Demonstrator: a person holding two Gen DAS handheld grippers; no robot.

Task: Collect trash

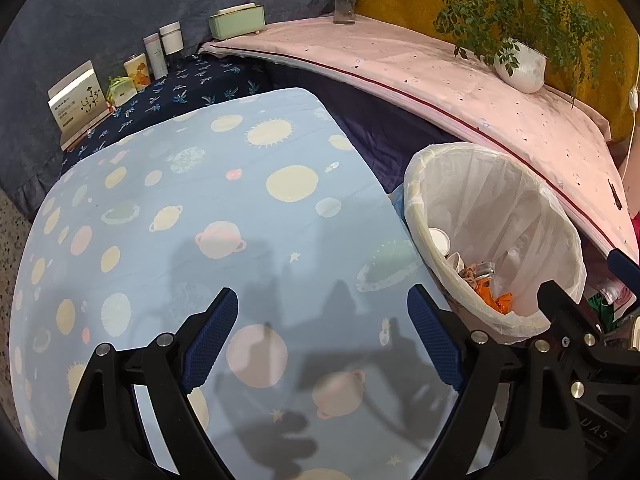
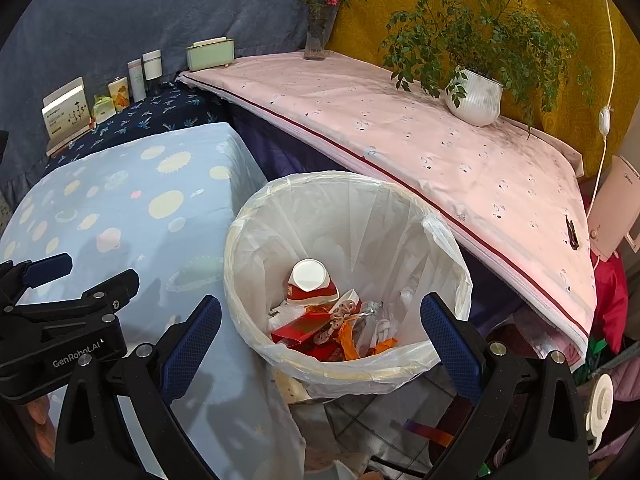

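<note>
The left gripper (image 1: 322,340) is spread, empty, over a pale-blue planet-print tablecloth (image 1: 180,216). The right gripper (image 2: 320,332), also spread and empty, is poised above the white-lined round bin (image 2: 348,216) holding trash (image 2: 340,320); "GenRobot.AI" is printed on the left gripper's body.

Both tongs tilt downward, side by side: left tongs (image 1: 322,346) spread wide and empty, right tongs (image 2: 320,346) likewise wide, gripping nothing.

"GenRobot.AI" stands in white on the black body of the left tool (image 2: 40,276), at the near left. The far-left box (image 2: 66,114) carries print too small to read.
</note>
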